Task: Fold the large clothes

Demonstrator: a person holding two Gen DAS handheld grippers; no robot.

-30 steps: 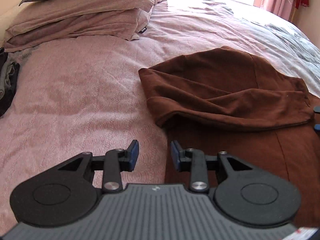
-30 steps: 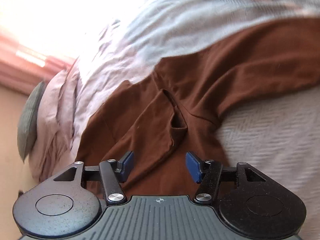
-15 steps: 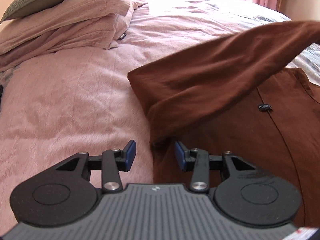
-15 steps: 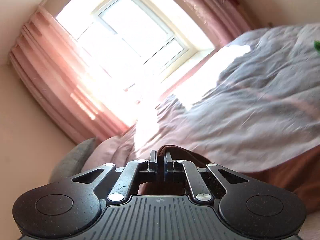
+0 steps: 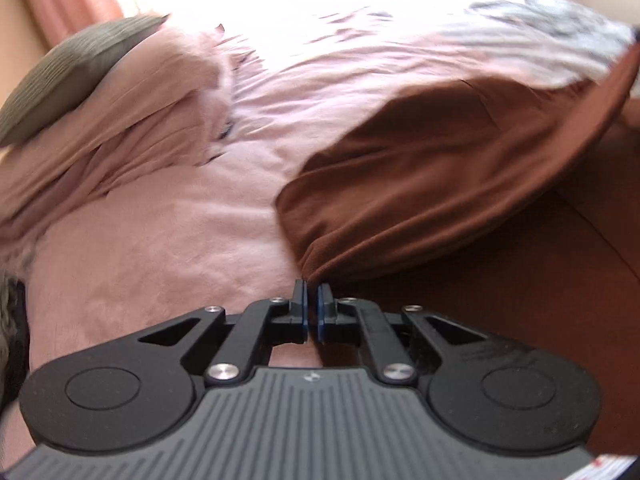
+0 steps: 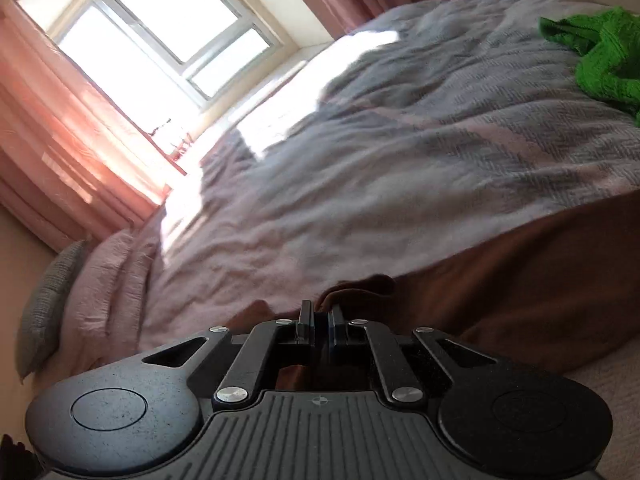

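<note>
Pointing down at the bed, the left gripper (image 5: pixel 311 307) has its blue-padded jaws pressed together on the near edge of the brown garment (image 5: pixel 432 184), right where the folded upper layer meets the layer lying flat. The right gripper (image 6: pixel 319 325) is tilted less steeply, and its jaws are likewise closed, pinching a bunched fold of the same brown cloth that stands up just past the fingertips. From the left wrist, the lifted part of the garment sags in a broad curve toward the upper right over the pink bedspread (image 5: pixel 160 248), with pink pillows (image 5: pixel 132 120) and a grey-green cushion (image 5: pixel 76 76) beyond. Only the right wrist shows the grey herringbone blanket (image 6: pixel 420 152), a green knitted item (image 6: pixel 600 56) far right, the window (image 6: pixel 160 28) and pink curtains (image 6: pixel 52 128). No writing is legible.
</note>
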